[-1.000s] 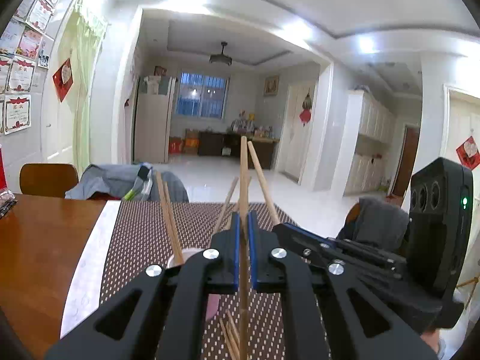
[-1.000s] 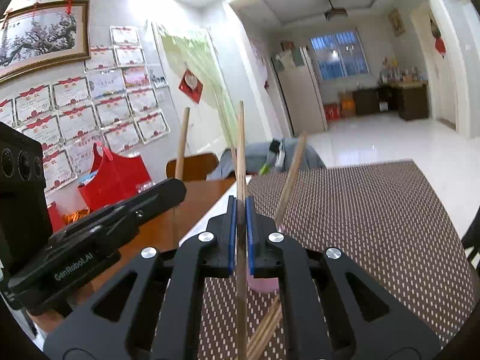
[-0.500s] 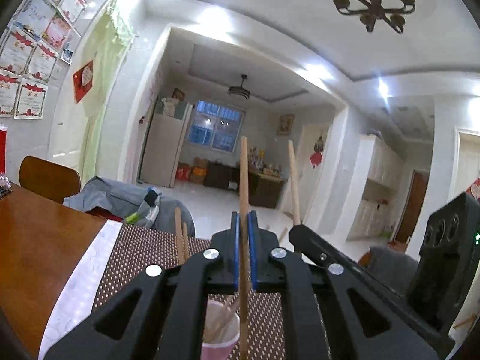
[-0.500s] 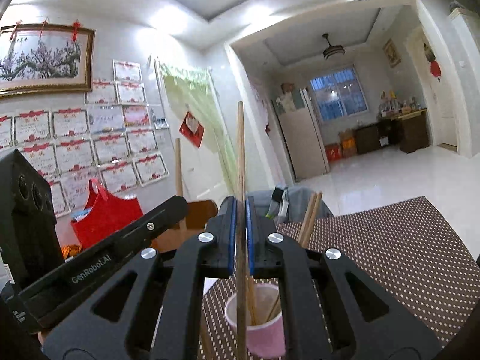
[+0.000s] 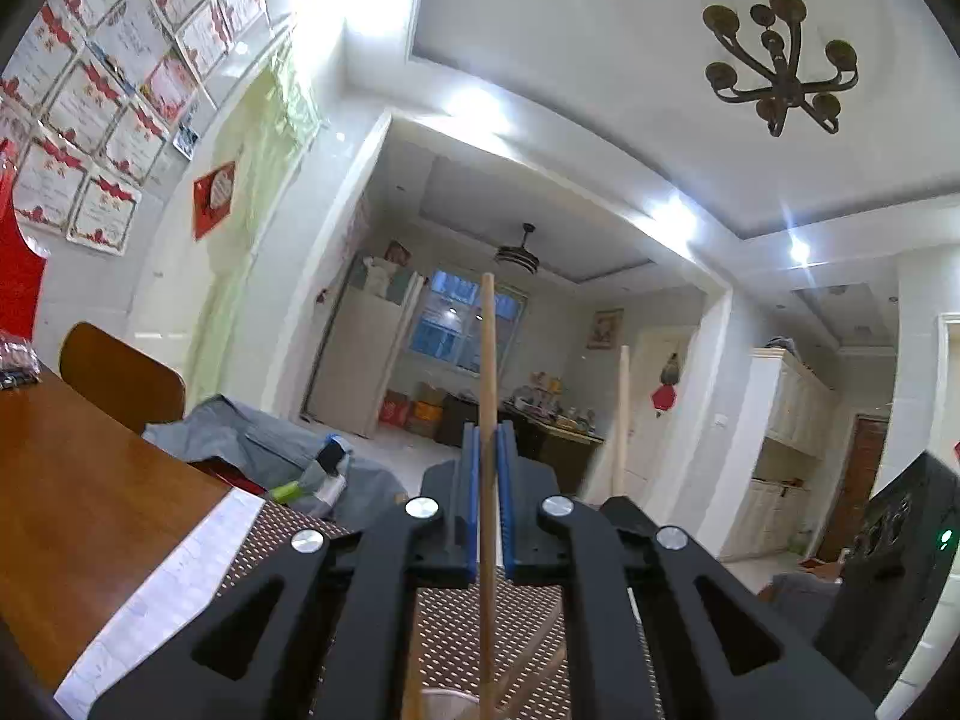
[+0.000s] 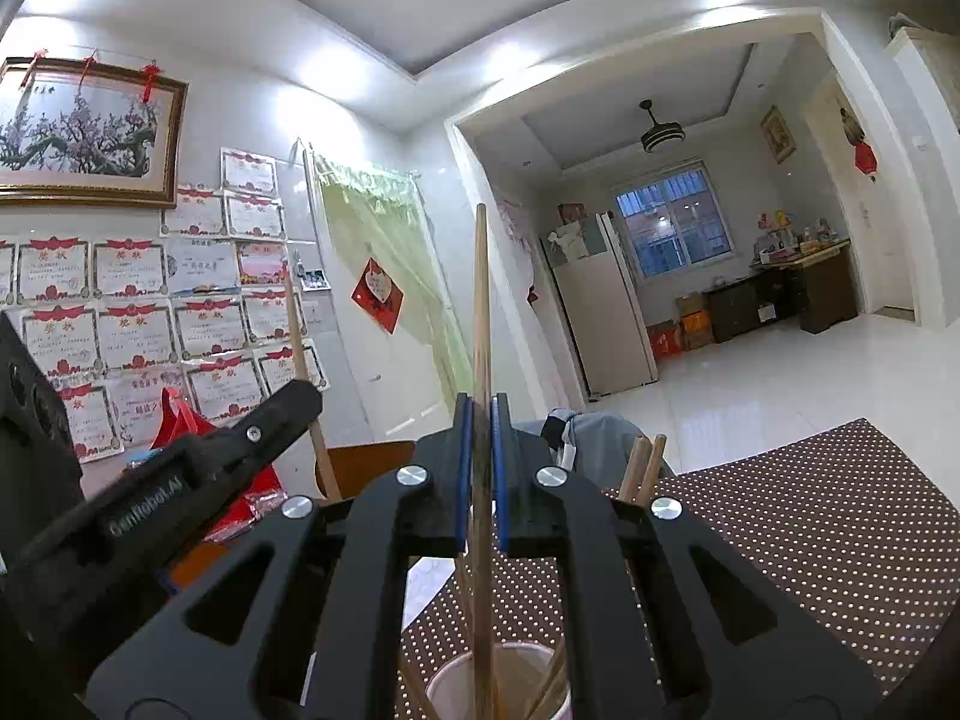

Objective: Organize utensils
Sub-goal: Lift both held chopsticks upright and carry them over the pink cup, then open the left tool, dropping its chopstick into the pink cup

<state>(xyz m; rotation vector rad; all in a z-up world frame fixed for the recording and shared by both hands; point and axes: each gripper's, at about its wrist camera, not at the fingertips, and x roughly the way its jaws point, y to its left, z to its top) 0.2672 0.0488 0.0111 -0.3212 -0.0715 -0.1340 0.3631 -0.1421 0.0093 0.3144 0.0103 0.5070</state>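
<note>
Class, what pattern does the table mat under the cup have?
Dark brown with small white dots: the mat shows best in the right wrist view, under the cup.

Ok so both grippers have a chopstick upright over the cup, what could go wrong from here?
1. The cup is light and already holds several chopsticks; a sideways nudge could tip it.
2. The left gripper and right gripper sit close together, so they may collide above the cup.
3. Each gripper pinches a single thin chopstick between narrow pads; it could pivot, miss the rim and land on the mat.

Wooden table (image 5: pixel 78 480), dotted mat (image 6: pixel 840 528), chandelier (image 5: pixel 780 60), red bag (image 6: pixel 180 426)
</note>
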